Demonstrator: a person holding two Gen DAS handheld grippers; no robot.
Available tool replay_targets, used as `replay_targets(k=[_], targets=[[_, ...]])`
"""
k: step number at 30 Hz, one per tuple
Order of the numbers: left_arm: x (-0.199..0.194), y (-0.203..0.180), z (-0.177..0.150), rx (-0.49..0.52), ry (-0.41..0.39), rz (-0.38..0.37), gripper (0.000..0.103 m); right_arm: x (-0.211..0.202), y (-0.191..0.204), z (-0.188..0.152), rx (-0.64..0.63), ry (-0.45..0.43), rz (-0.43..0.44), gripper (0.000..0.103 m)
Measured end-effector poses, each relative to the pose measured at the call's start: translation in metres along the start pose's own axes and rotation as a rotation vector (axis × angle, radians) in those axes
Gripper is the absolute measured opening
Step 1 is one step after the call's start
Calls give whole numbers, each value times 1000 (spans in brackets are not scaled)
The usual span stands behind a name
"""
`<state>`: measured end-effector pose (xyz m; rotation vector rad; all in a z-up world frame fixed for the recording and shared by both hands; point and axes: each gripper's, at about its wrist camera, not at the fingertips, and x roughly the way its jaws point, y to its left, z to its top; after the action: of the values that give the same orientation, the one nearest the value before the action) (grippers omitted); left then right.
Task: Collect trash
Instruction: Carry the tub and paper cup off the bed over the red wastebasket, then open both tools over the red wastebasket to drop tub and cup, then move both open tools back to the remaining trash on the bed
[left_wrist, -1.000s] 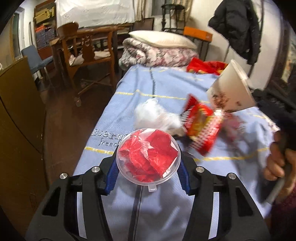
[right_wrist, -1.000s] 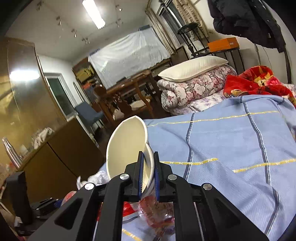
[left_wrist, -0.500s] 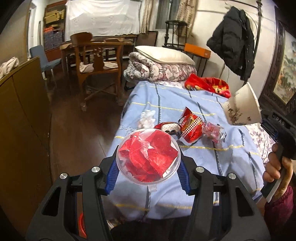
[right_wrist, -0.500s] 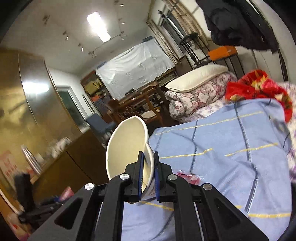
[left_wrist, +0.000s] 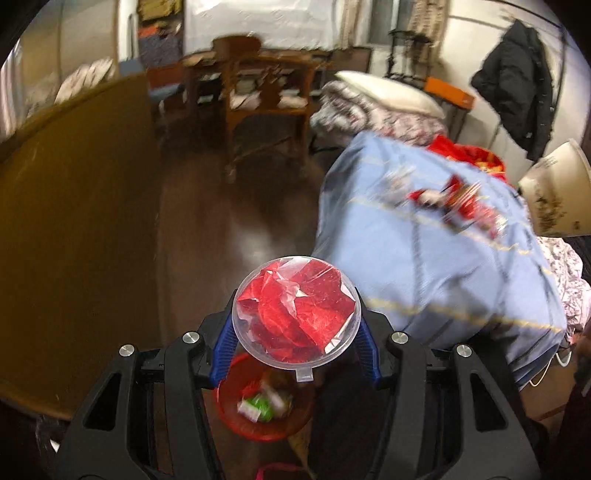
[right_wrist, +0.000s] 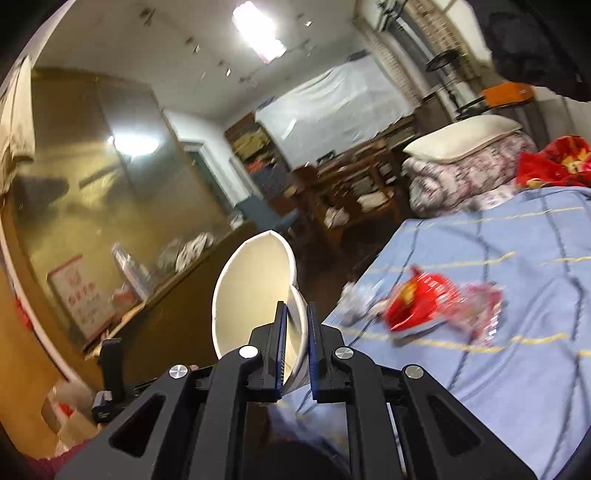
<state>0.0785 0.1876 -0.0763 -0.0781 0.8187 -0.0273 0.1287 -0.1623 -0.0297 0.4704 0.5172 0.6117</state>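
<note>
My left gripper (left_wrist: 297, 326) is shut on a clear plastic cup (left_wrist: 297, 312) stuffed with red wrappers, holding it above the dark floor. Just below it stands a red waste bin (left_wrist: 266, 406) with green and white scraps inside. My right gripper (right_wrist: 295, 347) is shut on the rim of a white paper bowl (right_wrist: 255, 291), pinching its wall flat. That bowl (left_wrist: 554, 192) also shows at the right edge of the left wrist view. Red snack wrappers (right_wrist: 424, 302) and a crumpled white tissue (right_wrist: 354, 299) lie on the blue bedspread (right_wrist: 480, 354).
A brown cabinet (left_wrist: 74, 236) runs along the left. A wooden chair (left_wrist: 266, 99) and table stand at the far end of the floor. Folded quilts and a pillow (right_wrist: 461, 140) sit at the head of the bed, and a black coat (left_wrist: 517, 85) hangs on the wall.
Both grippers have drawn back from the bed and swung left with their loads. The left view now looks down over the floor, and the red bin has come into sight under the cup.
</note>
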Motion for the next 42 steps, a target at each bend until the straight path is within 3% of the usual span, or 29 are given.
replay_targets(k=[4,9,13,19,22,24,25,26,33,42], targets=[[26,24,-20,-50,70,1,56,18,21,-12,-34,60,17,11],[47,33,-42,-79,157,-32,81,47,45,-26,-62,145,44,11],[36,46,-44,-85,133,-11,87,76,66,-42,-90,230,80,11],[12,75,-35,-134,58,103,91,126,100,-80,-134,383,133,11],[0,91,-31,-172,25,125,92,151,115,-99,-160,469,151,12],[-4,98,-29,-190,13,131,92,169,123,-112,-182,523,148,17],[-6,101,-28,-200,9,135,92,177,125,-118,-182,547,137,31],[-8,104,-28,-208,5,139,92,179,125,-119,-176,548,136,40],[-16,100,-23,-224,-7,127,92,156,121,-109,-176,467,105,40],[-40,47,-10,-109,-66,119,92,103,82,-75,-93,339,53,45]])
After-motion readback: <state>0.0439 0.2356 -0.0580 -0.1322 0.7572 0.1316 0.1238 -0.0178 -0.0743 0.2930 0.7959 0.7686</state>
